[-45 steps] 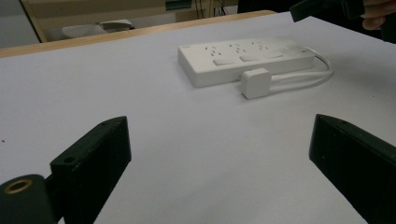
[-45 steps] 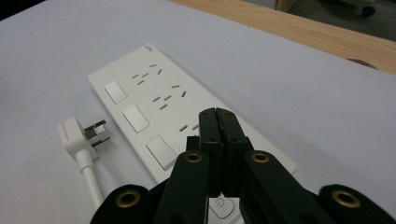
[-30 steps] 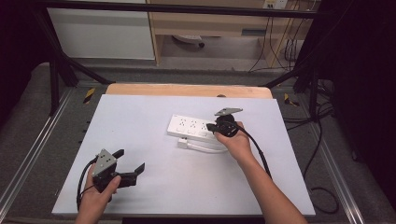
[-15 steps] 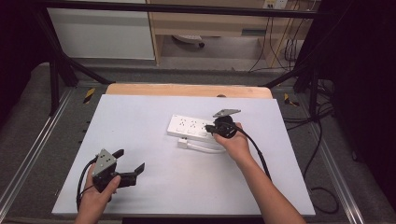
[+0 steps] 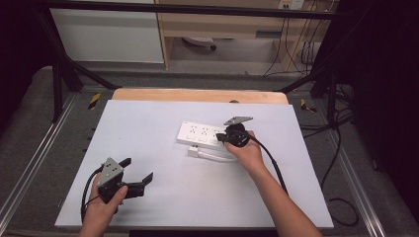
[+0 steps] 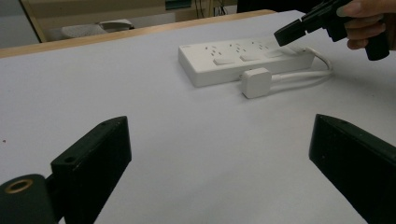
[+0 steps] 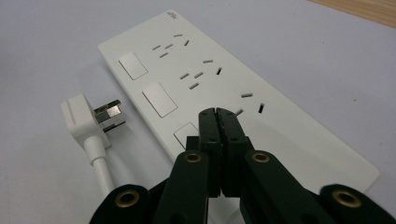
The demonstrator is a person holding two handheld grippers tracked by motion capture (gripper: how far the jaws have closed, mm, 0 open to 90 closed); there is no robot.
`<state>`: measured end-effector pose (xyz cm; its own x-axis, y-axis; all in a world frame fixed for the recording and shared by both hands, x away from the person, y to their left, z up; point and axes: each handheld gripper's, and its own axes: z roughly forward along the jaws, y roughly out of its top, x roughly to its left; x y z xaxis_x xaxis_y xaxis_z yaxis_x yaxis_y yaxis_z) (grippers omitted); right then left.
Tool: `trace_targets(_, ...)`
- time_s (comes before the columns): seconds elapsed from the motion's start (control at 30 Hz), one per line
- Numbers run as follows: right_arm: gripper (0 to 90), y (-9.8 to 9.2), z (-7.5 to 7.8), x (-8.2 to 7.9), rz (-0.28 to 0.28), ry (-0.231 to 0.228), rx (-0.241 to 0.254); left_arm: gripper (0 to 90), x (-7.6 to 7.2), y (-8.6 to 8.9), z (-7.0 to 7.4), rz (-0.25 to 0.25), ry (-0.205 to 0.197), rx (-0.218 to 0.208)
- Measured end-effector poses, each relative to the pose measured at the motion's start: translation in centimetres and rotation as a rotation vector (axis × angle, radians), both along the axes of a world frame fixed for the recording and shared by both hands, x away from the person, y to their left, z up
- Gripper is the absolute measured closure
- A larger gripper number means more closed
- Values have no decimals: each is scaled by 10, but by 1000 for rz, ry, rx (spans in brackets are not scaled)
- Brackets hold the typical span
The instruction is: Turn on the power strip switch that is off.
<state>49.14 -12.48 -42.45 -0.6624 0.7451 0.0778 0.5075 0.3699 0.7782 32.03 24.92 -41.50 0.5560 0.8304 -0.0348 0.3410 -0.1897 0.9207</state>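
Left tongs (image 5: 141, 170), near edge of the table (image 5: 148, 128): held low in the person's left hand (image 5: 101, 210), jaws spread wide apart with nothing between them. In the left gripper view both black jaws stand at the bottom corners, bare grey-white surface between.

Farther in, right of centre: white power strip (image 5: 202, 136) lying flat, long axis across the table. Three sockets on top, each with a square switch beside it. Its white cable loops along the near side and ends in a white plug (image 5: 193, 152), which lies loose on the table just beside the strip's near edge, prongs bare and pointing at the strip, not inserted.

Right tongs (image 5: 221, 138), in the right hand (image 5: 247, 153): jaws pressed together, nothing gripped. In the right gripper view (image 7: 218, 114) the closed tips sit over the strip's top face, at the switch (image 7: 186, 134) of the nearest socket. Whether the tips touch the casing, I cannot tell.

Beyond: wooden strip (image 5: 197, 95) along the far table edge, then cabinets and cables on the floor.
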Motion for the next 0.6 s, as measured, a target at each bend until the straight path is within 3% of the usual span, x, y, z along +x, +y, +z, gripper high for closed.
trace_targets(0.6, 900, 2, -4, -2, 7, 0, -18, 58, 0, 0, 0, 0, -1, 1)
